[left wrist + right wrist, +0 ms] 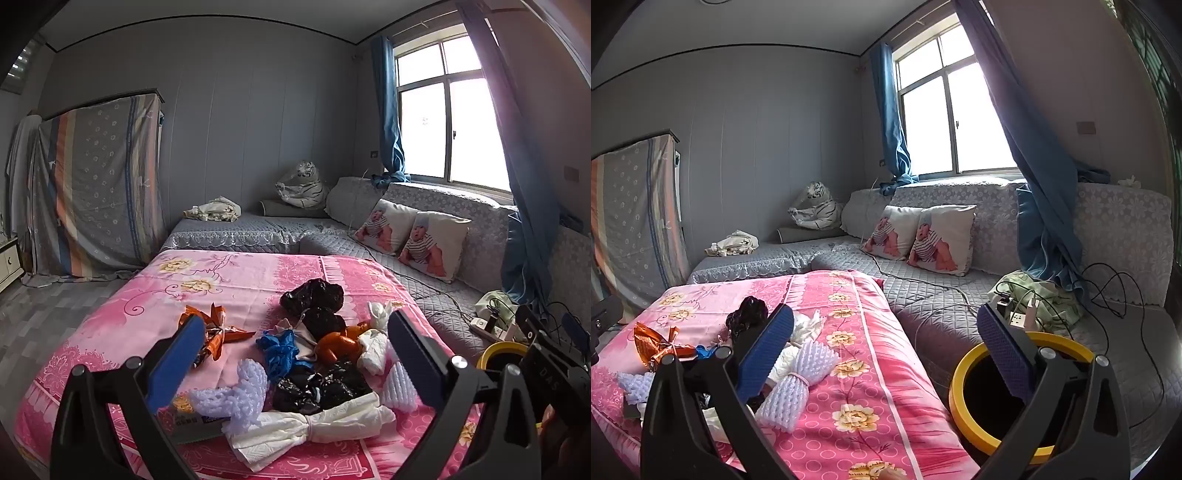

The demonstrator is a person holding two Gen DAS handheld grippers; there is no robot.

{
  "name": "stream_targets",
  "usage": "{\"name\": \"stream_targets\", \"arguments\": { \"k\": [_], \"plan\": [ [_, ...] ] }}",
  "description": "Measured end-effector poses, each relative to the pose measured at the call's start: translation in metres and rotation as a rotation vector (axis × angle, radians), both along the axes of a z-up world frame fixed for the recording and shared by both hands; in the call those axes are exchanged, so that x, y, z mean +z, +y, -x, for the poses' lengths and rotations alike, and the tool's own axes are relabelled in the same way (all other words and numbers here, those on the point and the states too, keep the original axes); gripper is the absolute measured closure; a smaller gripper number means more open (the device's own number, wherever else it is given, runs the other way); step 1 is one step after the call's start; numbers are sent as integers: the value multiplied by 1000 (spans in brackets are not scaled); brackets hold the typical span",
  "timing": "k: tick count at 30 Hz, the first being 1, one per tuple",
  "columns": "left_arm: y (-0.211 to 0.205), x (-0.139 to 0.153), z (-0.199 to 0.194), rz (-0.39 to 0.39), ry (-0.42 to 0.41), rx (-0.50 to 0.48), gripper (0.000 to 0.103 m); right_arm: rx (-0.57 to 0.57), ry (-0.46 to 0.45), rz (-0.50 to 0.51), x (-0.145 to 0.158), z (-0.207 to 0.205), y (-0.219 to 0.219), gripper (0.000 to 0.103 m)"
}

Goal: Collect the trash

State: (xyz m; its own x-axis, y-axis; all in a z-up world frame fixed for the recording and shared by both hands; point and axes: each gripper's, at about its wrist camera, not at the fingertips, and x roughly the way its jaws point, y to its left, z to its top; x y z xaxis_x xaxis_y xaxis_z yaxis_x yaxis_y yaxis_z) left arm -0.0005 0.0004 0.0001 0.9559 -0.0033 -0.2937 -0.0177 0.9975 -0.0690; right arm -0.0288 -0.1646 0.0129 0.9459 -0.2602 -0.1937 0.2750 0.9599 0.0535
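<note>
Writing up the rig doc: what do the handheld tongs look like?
Both tongs match: the left tongs and right tongs each have black angular plastic arms with silver pivot screws and blue textured finger pads. White lettering shows on the right unit's body in the left wrist view. No sleeves visible.

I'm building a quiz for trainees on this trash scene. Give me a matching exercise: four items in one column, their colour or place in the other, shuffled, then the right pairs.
Things:
1. Crumpled snack wrapper
2. Foam fruit net
3. Bin
4. Twisted tissue bundle

Descriptions:
A. Yellow rim, dark inside, on the grey sofa cover beside the pink cloth
B. Orange, at the left of the pile
C. White, tied at its middle, nearest edge of the pile
D. Pale lilac mesh, bound with a band at its middle

Pairs: 1-B, 2-D, 3-A, 4-C
</note>
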Motion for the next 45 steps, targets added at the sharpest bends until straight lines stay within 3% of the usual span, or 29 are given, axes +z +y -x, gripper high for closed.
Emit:
{"name": "stream_targets", "arguments": {
  "k": [45],
  "plan": [
    [0,2,-2,-7,22,1,7,-1,4,-10,0,-2,0,8]
  ]
}}
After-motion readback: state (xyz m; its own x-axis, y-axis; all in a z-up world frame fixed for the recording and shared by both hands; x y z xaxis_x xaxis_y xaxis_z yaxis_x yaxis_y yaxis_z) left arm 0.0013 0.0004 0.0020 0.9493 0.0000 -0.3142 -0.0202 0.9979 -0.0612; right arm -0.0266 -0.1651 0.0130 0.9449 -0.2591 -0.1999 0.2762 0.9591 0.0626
